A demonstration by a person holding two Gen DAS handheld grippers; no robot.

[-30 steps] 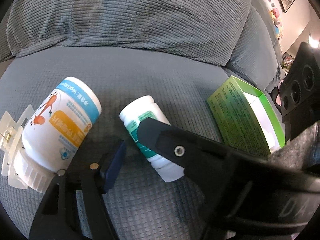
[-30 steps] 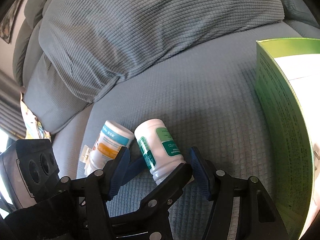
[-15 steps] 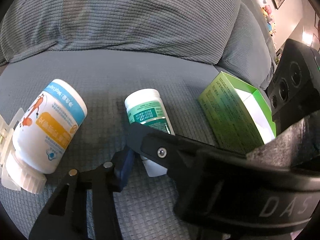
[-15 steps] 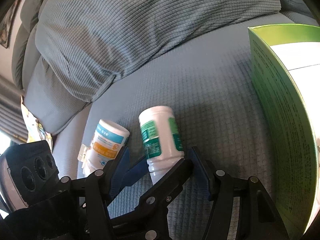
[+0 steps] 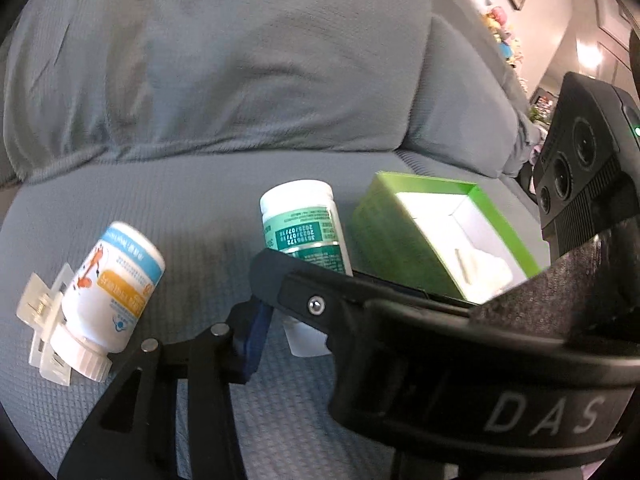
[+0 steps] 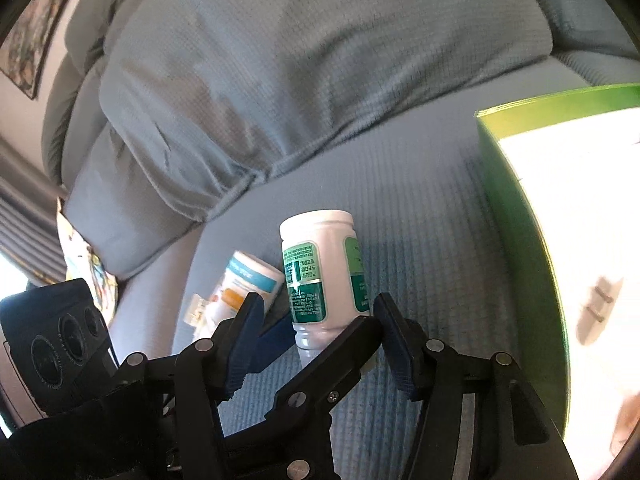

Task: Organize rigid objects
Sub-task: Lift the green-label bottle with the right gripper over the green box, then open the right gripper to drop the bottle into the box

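A white bottle with a green label point(image 5: 304, 236) is held tilted up off the sofa seat, bottom end up; it also shows in the right wrist view point(image 6: 320, 276). My left gripper point(image 5: 280, 304) is shut on its cap end. My right gripper point(image 6: 316, 320) is open, its blue pads on either side of the bottle without touching. A white bottle with a blue and orange label point(image 5: 112, 284) lies to the left, cap toward me, on a clear plastic clip point(image 5: 40, 308). An open green box point(image 5: 432, 236) with a white inside stands to the right.
Grey sofa seat point(image 5: 180, 208) with a large grey back cushion point(image 5: 240, 60) behind. The green box wall point(image 6: 516, 208) is close on the right in the right wrist view. A sofa arm and a curtain lie far left there.
The green-label bottle has been lifted and turned from lying on the seat to nearly upright in my left gripper. Both grippers have risen and the box has come closer.
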